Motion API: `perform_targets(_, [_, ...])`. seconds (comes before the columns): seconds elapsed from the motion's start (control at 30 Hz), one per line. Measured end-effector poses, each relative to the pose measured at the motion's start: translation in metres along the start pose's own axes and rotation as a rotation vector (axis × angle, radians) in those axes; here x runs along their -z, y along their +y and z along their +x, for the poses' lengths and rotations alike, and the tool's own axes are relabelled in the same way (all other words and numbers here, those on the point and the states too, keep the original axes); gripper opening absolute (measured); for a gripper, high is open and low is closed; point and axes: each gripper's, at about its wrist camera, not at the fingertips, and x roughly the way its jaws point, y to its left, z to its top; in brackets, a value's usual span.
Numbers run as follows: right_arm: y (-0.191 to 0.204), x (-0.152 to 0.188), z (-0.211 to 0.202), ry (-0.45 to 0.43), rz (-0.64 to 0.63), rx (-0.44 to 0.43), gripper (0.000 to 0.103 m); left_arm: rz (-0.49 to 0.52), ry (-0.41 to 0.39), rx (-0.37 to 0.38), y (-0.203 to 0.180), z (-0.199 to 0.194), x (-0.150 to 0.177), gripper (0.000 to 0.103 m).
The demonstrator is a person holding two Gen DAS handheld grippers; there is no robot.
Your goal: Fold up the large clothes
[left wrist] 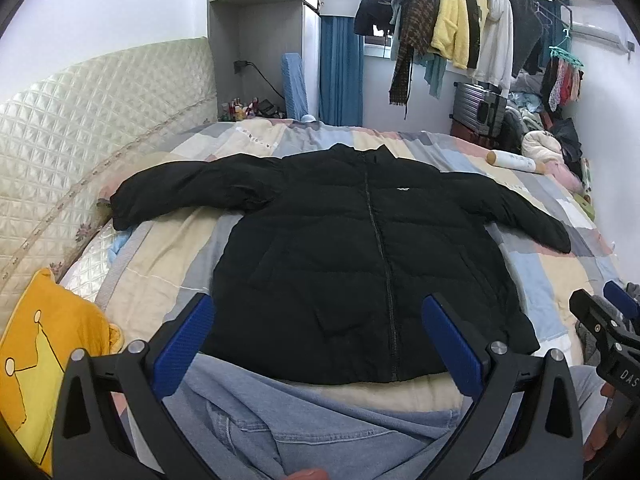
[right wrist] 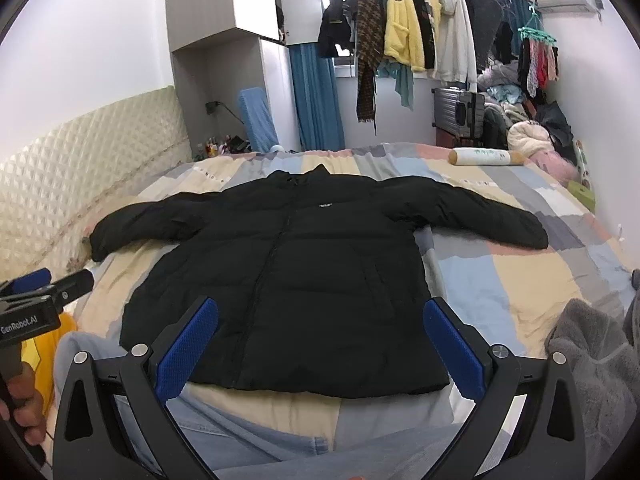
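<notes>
Blue pads line both claws, and each stands with its jaws wide apart, gripping nothing: the left claw (left wrist: 318,344) and the right claw (right wrist: 320,346) hover above the near edge of the bed (right wrist: 500,280), over a lap in light denim (left wrist: 280,420). Just beyond lies the black puffer jacket (left wrist: 340,264), flat on the patchwork bedspread, front up, zip closed, collar pointing away and both sleeves spread out to the sides. A yellow cushion (left wrist: 44,352) sits near left, a grey towel (right wrist: 592,360) near right. Farther off, a white roll (right wrist: 484,157) rests at the bed's far edge, and clothes hang from a rail (right wrist: 420,20) against the back wall.
</notes>
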Motion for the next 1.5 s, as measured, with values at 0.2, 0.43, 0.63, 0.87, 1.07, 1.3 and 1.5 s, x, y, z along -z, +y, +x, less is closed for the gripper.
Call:
perform_targets(0.2, [-0.002, 0.001, -0.002, -0.002, -0.005, 0.005, 0.103, -0.005, -0.004, -0.003, -0.001, -0.003, 0.000, 0.103])
perform_targets(0.43, [0.001, 0.005, -0.002, 0.006, -0.014, -0.001, 0.103, -0.005, -0.002, 0.006, -0.001, -0.005, -0.002, 0.103])
perform_targets(0.63, [0.002, 0.006, -0.002, 0.007, -0.014, -0.004, 0.103, -0.005, 0.000, 0.005, -0.001, -0.006, 0.000, 0.103])
perform_targets(0.87, [0.000, 0.005, -0.001, 0.009, -0.006, -0.002, 0.103, -0.007, -0.004, 0.010, 0.000, -0.007, 0.000, 0.103])
perform_targets(1.07, [-0.002, 0.000, 0.000, 0.007, -0.002, -0.007, 0.103, -0.013, -0.001, 0.015, -0.002, -0.008, -0.007, 0.103])
perform_targets(1.3, [-0.002, -0.010, 0.001, -0.016, -0.005, -0.005, 0.103, 0.008, -0.035, -0.008, -0.009, -0.006, -0.022, 0.103])
perform_targets(1.5, [-0.012, -0.038, 0.007, -0.032, 0.025, 0.021, 0.103, -0.003, -0.035, 0.053, -0.019, 0.001, -0.053, 0.103])
